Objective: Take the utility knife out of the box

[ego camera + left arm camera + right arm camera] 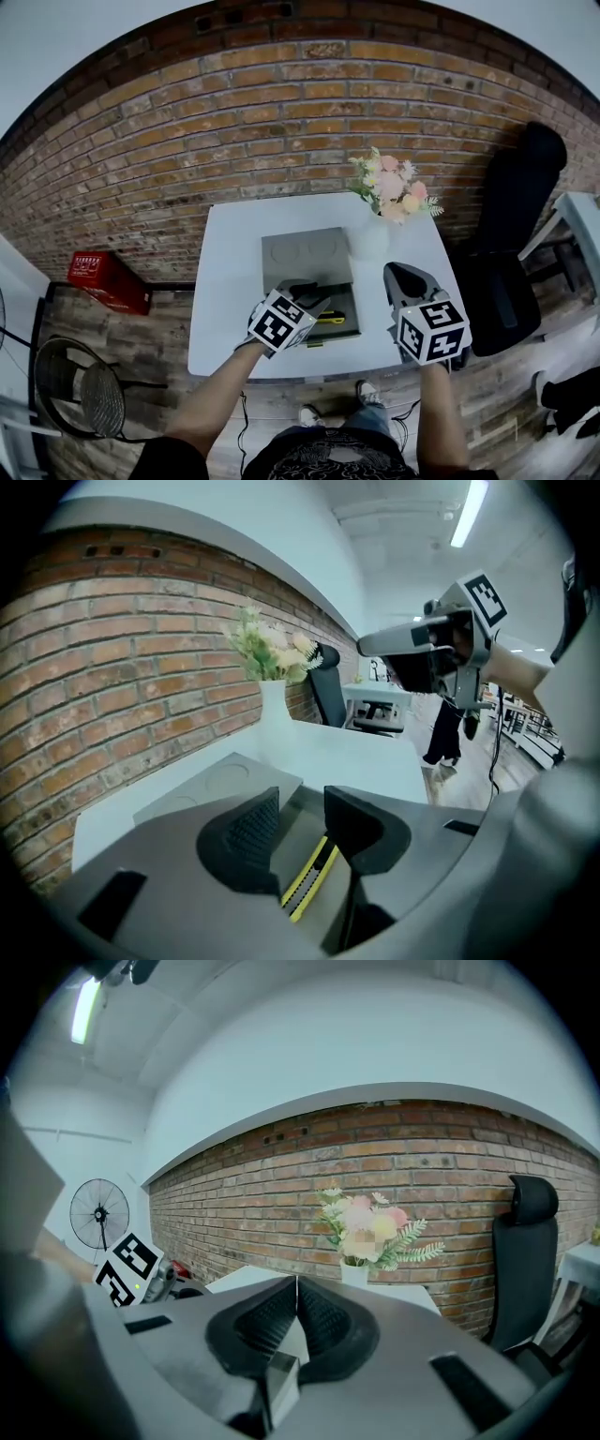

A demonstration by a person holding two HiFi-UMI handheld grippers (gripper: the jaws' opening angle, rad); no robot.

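Observation:
A grey box lies open near the white table's front edge, its lid flat behind it. Inside lies a yellow and black utility knife. My left gripper hovers over the box's left part, tilted down. In the left gripper view its jaws stand open, and the knife shows through the gap below them, untouched. My right gripper hangs above the table's front right corner. Its jaws are shut with nothing between them.
A white vase of flowers stands just right of the lid, close to the right gripper. A black office chair is beyond the table's right side. A red case and a wire fan sit on the floor at left. A brick wall backs the table.

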